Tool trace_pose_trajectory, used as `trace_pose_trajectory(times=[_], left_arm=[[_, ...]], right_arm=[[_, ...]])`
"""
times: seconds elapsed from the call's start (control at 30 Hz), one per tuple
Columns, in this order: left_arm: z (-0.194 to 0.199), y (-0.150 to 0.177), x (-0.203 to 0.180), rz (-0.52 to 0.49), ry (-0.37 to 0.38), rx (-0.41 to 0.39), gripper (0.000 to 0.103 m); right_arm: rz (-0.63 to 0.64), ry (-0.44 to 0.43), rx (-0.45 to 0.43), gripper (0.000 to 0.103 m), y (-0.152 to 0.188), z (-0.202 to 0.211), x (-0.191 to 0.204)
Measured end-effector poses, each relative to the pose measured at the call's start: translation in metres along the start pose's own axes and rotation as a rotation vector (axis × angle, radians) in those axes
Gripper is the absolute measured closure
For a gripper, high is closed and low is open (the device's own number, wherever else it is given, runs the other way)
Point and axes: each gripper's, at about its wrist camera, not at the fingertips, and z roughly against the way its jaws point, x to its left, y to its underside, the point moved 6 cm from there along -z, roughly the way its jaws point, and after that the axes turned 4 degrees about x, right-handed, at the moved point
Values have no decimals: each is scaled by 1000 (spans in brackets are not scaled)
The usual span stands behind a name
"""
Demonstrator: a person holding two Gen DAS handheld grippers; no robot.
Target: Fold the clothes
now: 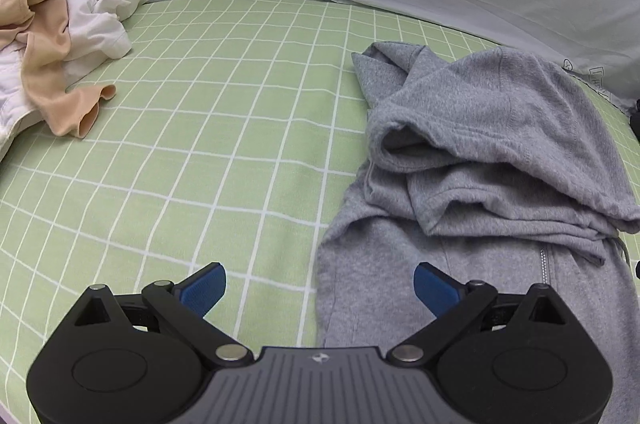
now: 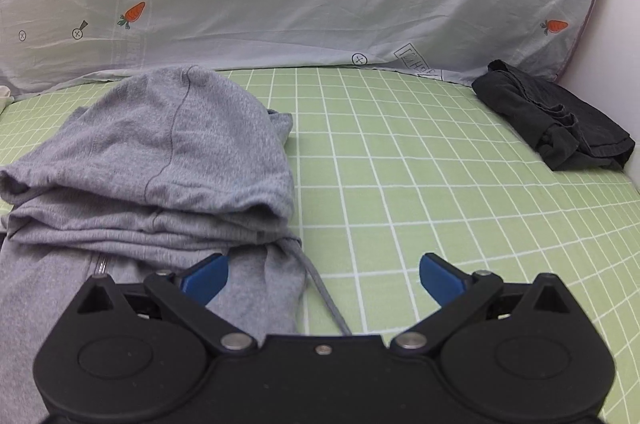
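The grey hoodie (image 1: 480, 152) lies part-folded on the bed (image 1: 224, 128), hood flopped forward. Both grippers, left gripper (image 1: 318, 290) and right gripper (image 2: 324, 280), hover beside it, spread wide and empty; pinch matching edges evenly.

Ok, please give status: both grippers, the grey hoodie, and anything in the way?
Left hand-held gripper open, empty. Right hand-held gripper open, empty. Grey hoodie partly folded on bed. Drawstring trails loose.
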Motion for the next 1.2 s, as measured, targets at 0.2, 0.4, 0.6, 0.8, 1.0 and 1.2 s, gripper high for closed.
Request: trace_pose_trajectory(times=[0.2, 0.4, 0.6, 0.8, 1.0, 1.2], left_arm=[[11, 40, -2, -37, -5, 39, 3], [18, 81, -4, -81, -9, 85, 3], [24, 104, 2, -74, 14, 100, 3], [30, 115, 0, -118, 36, 103, 5], [34, 118, -11, -147, 75, 83, 28], [38, 114, -14, -133, 144, 71, 64]], right_arm=[[2, -24, 62, 0, 36, 15, -6], [21, -18, 123, 0, 72, 26, -2], [35, -10, 151, 0, 101, 40, 2], [-4, -6, 152, 1, 113, 54, 1], [-39, -79, 148, 26, 117, 60, 3], [-2, -142, 138, 68, 110, 63, 17]])
